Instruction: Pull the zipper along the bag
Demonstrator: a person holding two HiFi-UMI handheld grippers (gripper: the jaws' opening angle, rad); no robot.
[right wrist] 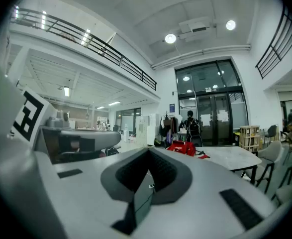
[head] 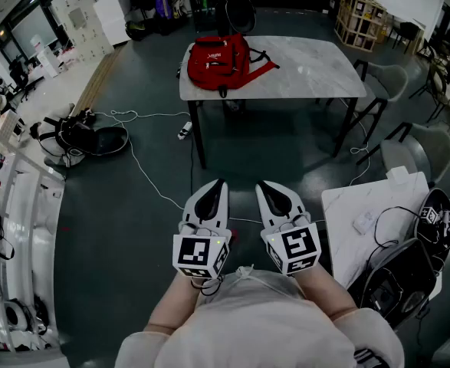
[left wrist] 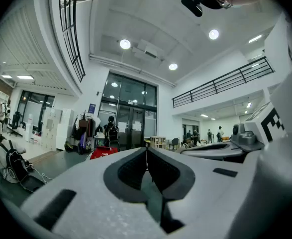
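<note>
Left claw (head: 218, 184) and right claw (head: 263, 185) sit closed tip to tip, empty, side by side close to the person, likely a ready pose; red bag (head: 218, 60) lies on the far table (head: 309, 71), well apart.

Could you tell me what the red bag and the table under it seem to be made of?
The red bag: likely matte woven fabric; it slumps softly and trails straps. The table: pale top with grey veining, marble or a marble-look laminate; slim dark legs, probably metal.
</note>
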